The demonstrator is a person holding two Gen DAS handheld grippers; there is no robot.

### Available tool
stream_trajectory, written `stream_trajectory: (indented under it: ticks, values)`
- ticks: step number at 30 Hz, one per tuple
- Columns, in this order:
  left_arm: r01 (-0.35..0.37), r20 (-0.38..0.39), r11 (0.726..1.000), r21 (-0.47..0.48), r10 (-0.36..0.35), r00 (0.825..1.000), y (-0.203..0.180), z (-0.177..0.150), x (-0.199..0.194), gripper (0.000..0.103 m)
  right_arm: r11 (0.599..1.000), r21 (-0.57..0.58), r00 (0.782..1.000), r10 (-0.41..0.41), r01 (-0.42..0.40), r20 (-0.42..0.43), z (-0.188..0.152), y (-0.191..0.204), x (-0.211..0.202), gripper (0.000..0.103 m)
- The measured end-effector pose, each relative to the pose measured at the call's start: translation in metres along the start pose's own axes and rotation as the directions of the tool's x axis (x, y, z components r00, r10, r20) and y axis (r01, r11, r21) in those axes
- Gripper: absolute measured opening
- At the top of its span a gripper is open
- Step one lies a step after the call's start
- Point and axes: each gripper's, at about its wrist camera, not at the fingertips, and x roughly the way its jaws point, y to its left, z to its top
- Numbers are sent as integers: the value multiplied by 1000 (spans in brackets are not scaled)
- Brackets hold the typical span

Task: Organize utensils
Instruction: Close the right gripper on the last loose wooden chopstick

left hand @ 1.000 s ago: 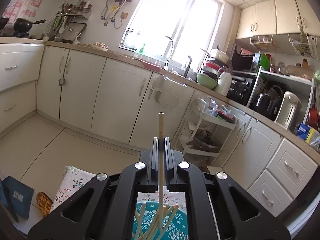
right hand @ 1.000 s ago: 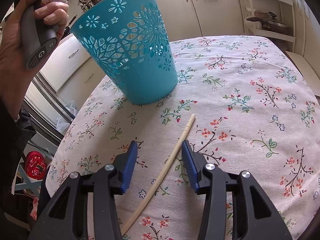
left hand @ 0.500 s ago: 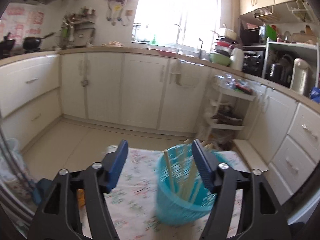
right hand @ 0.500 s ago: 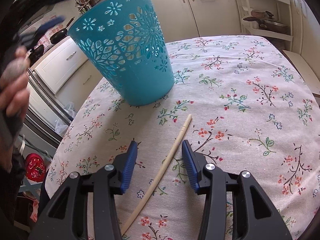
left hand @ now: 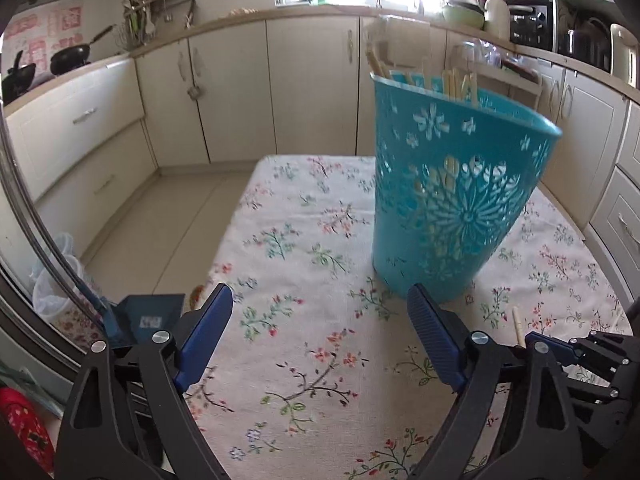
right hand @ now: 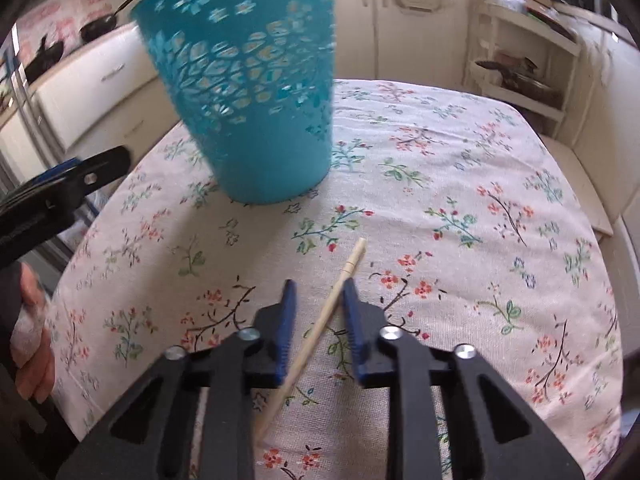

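A teal perforated basket [left hand: 452, 200] stands on the floral tablecloth [left hand: 304, 248] and holds several wooden chopsticks [left hand: 460, 84]. My left gripper [left hand: 320, 328] is open and empty, low over the cloth, left of and nearer than the basket. In the right wrist view the basket [right hand: 256, 92] is at the far left. One loose chopstick [right hand: 320, 320] lies on the cloth between the blue pads of my right gripper [right hand: 318, 296]. The jaws are narrowed around it, with a small gap still visible on the left side. The right gripper also shows in the left wrist view [left hand: 580, 356], at the lower right.
The left gripper's black arm [right hand: 60, 196] and the hand holding it enter the right wrist view at the left. Kitchen cabinets [left hand: 240, 92] ring the table. A wire shelf rack [right hand: 520, 40] stands behind it. A blue book [left hand: 148, 316] lies past the table's left edge.
My left gripper let the chopstick go into the basket, opened, and dropped down to the left of it. My right gripper's jaws narrowed around the loose chopstick.
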Motion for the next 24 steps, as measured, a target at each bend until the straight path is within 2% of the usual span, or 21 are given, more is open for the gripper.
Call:
stream_trajectory:
  ticks: [2, 3, 4, 7, 8, 10, 12, 13, 19, 22, 24]
  values:
    - [7, -11, 1000, -5, -7, 1000, 0, -3, 5, 87, 998, -31, 997, 61, -63, -41, 0, -5, -2, 13]
    - [10, -16, 1000, -8, -10, 1000, -1, -4, 8, 88, 997, -44, 996, 66, -68, -56, 0, -8, -3, 13]
    - [11, -20, 1000, -10, -11, 1000, -2, -7, 9, 88, 997, -50, 996, 55, -59, -66, 0, -10, -5, 13]
    - [7, -59, 1000, -9, -8, 998, -6, -14, 19, 90, 998, -1, 996, 62, -62, -60, -3, -17, -6, 24]
    - [8, -88, 1000, -12, -9, 996, -7, -15, 24, 90, 998, 15, 997, 60, -60, -49, -4, -17, -6, 25]
    - [-4, -96, 1000, -13, 3, 995, -9, -14, 27, 90, 1000, -11, 999, 20, -20, -30, -6, -9, -6, 26]
    - [-5, -94, 1000, -7, 4, 996, -11, -14, 27, 92, 998, -54, 999, 35, -36, -20, -7, 2, -5, 22]
    - [-5, -96, 1000, -5, 5, 995, -12, -14, 27, 93, 996, -69, 998, 49, -51, -26, -8, 6, -6, 12]
    - [-12, -106, 1000, -25, 9, 994, -8, -15, 28, 93, 993, -90, 993, 73, -81, -96, -4, 6, -6, 11]
    - [-14, -114, 1000, -25, 11, 993, -8, -15, 30, 93, 994, -90, 995, 51, -59, -87, -8, 8, -8, 11]
    - [-12, -117, 1000, -22, 9, 993, -8, -15, 31, 93, 994, -84, 995, 65, -72, -76, -10, 9, -9, 8]
